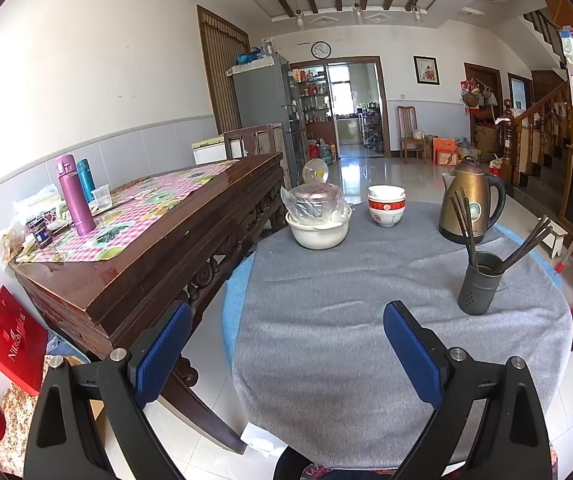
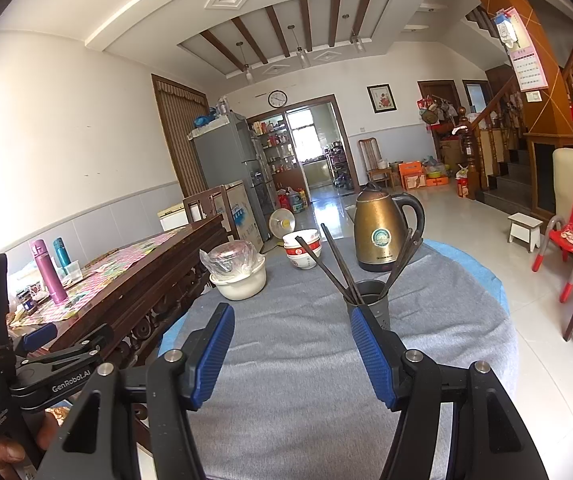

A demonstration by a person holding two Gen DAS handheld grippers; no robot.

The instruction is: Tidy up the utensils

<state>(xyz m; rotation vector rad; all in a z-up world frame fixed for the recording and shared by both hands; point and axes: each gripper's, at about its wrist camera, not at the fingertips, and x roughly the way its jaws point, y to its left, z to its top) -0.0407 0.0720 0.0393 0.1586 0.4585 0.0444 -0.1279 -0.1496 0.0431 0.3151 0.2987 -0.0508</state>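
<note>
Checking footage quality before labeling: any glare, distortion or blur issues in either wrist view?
Left wrist: strong fisheye bending with dark vignette corners; window glare on the floor and the wooden table; the chopstick holder is sharp. Right wrist: same distortion; the floor is blown out beyond the kettle; no motion blur.

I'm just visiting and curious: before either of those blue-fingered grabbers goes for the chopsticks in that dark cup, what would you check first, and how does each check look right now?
1. Left gripper open and empty: ok, jaws spread wide with nothing between them.
2. Right gripper open and empty: ok, same.
3. Chopstick holder upright on the grey cloth: ok.
4. Chopsticks reachable: ok, they lean out above the holder's rim in two bunches.
5. Kettle out of the way: cannot tell; it stands just behind the holder, gap unclear.
6. Stacked bowls and covered pot away from the holder: ok, off to the left.
</note>
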